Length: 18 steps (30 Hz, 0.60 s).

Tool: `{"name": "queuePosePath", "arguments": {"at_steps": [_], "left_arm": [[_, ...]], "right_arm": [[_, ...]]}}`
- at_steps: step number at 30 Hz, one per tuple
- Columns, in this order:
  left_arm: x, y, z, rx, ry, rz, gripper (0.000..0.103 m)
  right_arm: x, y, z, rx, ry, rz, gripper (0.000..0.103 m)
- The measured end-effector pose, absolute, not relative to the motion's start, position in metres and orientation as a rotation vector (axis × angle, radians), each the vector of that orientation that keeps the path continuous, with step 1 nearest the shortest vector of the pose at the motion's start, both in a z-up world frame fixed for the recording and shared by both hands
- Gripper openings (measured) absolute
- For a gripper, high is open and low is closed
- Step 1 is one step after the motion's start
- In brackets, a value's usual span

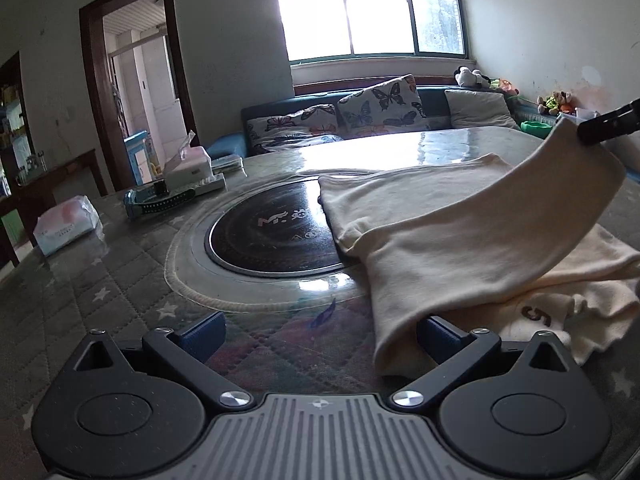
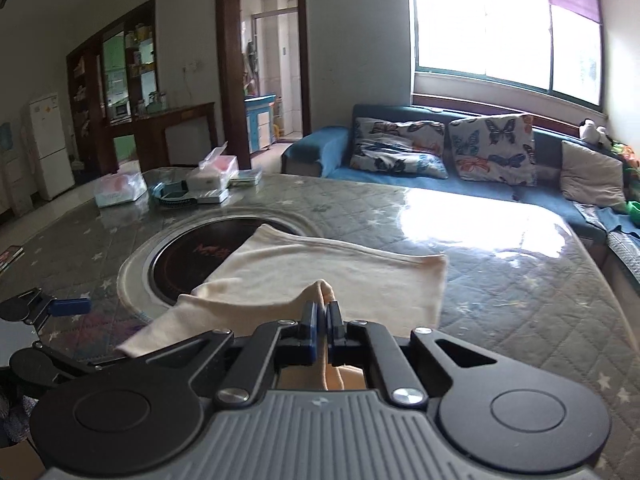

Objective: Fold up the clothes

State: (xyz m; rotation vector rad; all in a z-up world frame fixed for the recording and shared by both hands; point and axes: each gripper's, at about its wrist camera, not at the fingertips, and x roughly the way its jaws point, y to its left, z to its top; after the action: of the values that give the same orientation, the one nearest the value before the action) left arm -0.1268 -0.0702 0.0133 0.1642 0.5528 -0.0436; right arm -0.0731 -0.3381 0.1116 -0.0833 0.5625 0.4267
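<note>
Our right gripper (image 2: 322,312) pinches a fold of the cream garment (image 2: 320,276), lifting it off the tabletop (image 2: 500,280); our left gripper (image 1: 320,332) sits with jaws wide, the garment's edge against its right finger.

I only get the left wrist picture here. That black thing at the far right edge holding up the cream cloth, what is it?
Observer: It is the right tool, shut on a bunched fold of the cream garment.
Operator: Can you see my left tool from there?
Observer: Yes, at the left edge, open, its blue pad touching no cloth.
Operator: Anything behind that doorway wall?
Observer: A white fridge stands by dark shelves.
</note>
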Motion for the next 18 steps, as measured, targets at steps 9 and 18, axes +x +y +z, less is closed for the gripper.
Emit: {"name": "queuePosePath", "arguments": {"at_steps": [9, 18], "left_arm": [[-0.133, -0.055, 0.015, 0.157, 0.576, -0.002, 0.103], [-0.126, -0.047, 0.046, 0.080, 0.537, -0.061, 0.103]], "right_arm": [[-0.060, -0.353, 0.063, -0.098, 0.727, 0.332, 0.007], [-0.058, -0.342, 0.063, -0.144, 0.643, 0.389, 0.028]]}}
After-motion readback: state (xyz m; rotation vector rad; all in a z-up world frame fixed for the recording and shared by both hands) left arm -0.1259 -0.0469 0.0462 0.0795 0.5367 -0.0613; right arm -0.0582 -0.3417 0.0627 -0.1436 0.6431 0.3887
